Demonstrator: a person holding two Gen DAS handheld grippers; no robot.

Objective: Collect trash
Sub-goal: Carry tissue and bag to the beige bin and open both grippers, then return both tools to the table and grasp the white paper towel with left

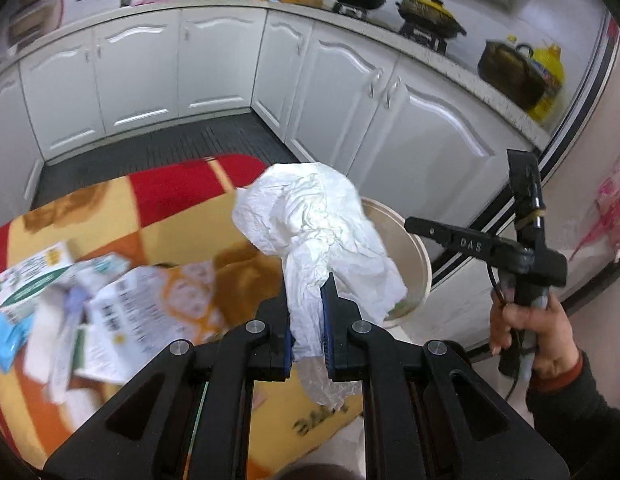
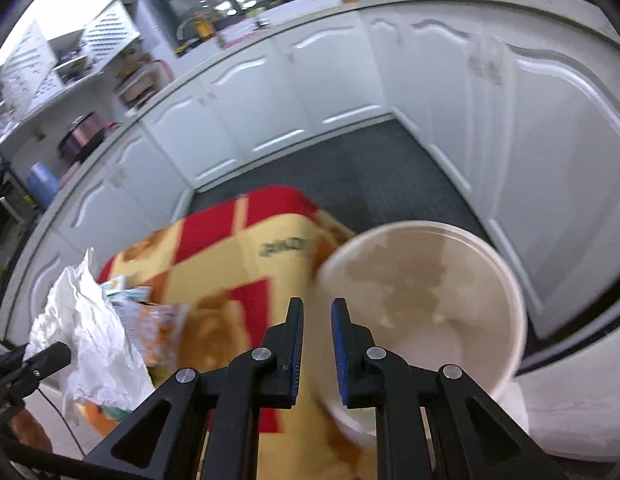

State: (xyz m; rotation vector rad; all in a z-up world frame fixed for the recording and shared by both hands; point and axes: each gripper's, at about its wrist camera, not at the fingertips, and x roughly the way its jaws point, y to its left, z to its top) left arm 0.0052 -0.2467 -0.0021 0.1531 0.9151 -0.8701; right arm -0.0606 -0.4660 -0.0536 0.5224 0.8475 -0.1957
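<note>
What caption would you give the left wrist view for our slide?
Left gripper pinches crumpled white paper beside the white bucket, wrappers behind on the checked cloth.

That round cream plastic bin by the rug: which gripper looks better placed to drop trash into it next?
The left gripper. It is shut on the crumpled white paper, held up beside the round cream plastic bin. The right gripper is open with nothing between its fingers, at the bin's near rim.
</note>
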